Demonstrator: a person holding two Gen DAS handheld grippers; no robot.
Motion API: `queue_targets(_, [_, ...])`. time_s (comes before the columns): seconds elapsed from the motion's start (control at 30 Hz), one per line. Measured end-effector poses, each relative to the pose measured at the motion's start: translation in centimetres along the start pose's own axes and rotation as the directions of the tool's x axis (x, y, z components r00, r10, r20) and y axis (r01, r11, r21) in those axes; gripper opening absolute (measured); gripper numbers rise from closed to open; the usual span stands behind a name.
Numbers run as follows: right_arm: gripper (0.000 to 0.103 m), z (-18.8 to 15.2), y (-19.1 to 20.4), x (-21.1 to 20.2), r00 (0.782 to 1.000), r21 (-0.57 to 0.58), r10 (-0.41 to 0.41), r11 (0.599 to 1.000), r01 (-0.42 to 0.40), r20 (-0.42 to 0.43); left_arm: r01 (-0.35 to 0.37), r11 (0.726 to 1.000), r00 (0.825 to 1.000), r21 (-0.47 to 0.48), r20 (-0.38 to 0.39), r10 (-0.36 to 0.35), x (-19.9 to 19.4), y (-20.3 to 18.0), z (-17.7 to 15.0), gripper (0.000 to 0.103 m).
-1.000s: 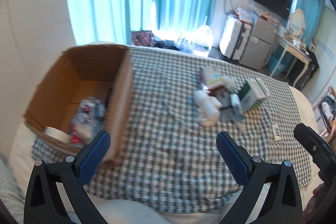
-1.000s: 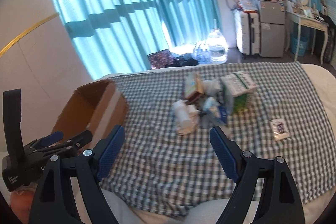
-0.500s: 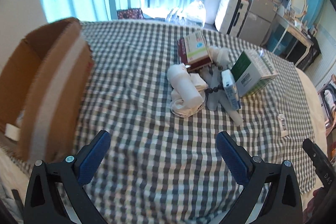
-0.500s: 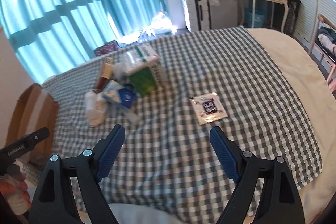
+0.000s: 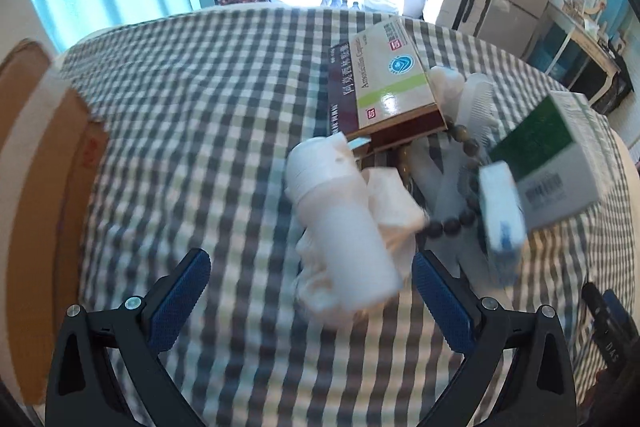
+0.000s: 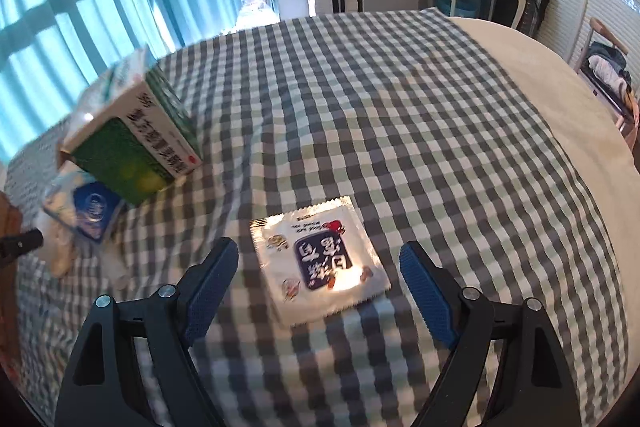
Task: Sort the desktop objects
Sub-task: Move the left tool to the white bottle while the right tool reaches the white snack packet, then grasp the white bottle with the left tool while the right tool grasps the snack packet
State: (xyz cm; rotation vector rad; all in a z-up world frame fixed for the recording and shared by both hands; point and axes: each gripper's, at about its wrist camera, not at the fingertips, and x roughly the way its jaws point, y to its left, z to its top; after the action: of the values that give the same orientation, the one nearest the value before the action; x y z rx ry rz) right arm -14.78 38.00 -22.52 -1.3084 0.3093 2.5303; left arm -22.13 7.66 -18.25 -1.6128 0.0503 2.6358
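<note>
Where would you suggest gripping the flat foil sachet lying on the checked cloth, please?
Probably by one serrated edge. The foil sachet lies flat on the checked cloth with no height to pinch, so come down steeply from above with the open right gripper, one finger sliding under an edge; the soft cloth should give way.

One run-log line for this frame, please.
left gripper: open, over bottle | right gripper: open, over sachet | nothing held

The cardboard box [image 5: 36,195] was cut off at the left edge; the white bottle [image 5: 344,227] was blurred, its label unreadable.
</note>
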Motion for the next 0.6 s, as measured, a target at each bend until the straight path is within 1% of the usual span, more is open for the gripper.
queue_targets(0.07, [0.083,0.1,-0.2,1.1,1.0,-0.01,-0.008,1.0,0.008,-0.021,-0.009,1.0,1.0,0.019,-0.007,0.01,1.2,-0.5,0.5,0.103])
queue_targets(0.13, [0.083,0.0,-0.5,1.7,1.0,0.002,0.007,1.0,-0.007,-0.027,-0.023,0.999,1.0,0.027,-0.012,0.023,2.1,-0.6,0.9,0.103])
queue_targets(0.27, [0.083,-0.2,-0.9,2.0,1.0,0.001,0.005,1.0,-0.005,-0.014,-0.019,0.999,1.0,0.042,-0.02,0.02,3.4,-0.3,1.4,0.103])
queue_targets(0.3, [0.082,-0.3,-0.8,1.9,1.0,-0.007,0.0,1.0,0.0,-0.01,-0.005,0.999,1.0,0.039,-0.019,0.006,3.4,-0.1,1.3,0.103])
queue_targets(0.33, [0.077,-0.5,-0.7,1.9,1.0,-0.017,-0.004,1.0,0.004,-0.006,0.025,0.999,1.0,0.028,-0.016,-0.024,3.2,0.4,1.1,0.103])
queue_targets(0.4, [0.066,-0.8,-0.6,1.6,1.0,-0.021,0.003,1.0,-0.003,0.001,0.069,0.997,0.998,0.018,-0.011,-0.069,3.0,1.0,0.7,0.103])
queue_targets(0.47, [0.058,-1.0,-0.4,1.4,1.0,-0.014,0.009,1.0,-0.009,0.005,0.119,0.993,0.993,0.003,-0.024,-0.119,2.8,1.9,0.3,0.096])
queue_targets(0.5, [0.054,-1.0,-0.4,1.4,1.0,-0.011,0.007,1.0,-0.007,0.008,0.14,0.99,0.99,-0.006,-0.032,-0.14,2.8,2.3,0.2,0.09])
queue_targets(0.53, [0.048,-1.1,-0.5,1.3,1.0,-0.003,0.006,1.0,-0.006,0.013,0.16,0.987,0.987,-0.014,-0.032,-0.16,2.6,2.7,0.0,0.079])
queue_targets(0.57, [0.046,-1.1,-0.8,1.1,1.0,0.012,0.013,1.0,-0.013,0.017,0.169,0.985,0.985,-0.017,-0.023,-0.17,2.4,2.9,-0.1,0.073])
queue_targets(0.6, [0.045,-1.2,-1.0,0.8,1.0,0.031,0.024,0.999,-0.024,0.019,0.186,0.982,0.982,-0.021,-0.02,-0.186,2.2,3.1,-0.2,0.064])
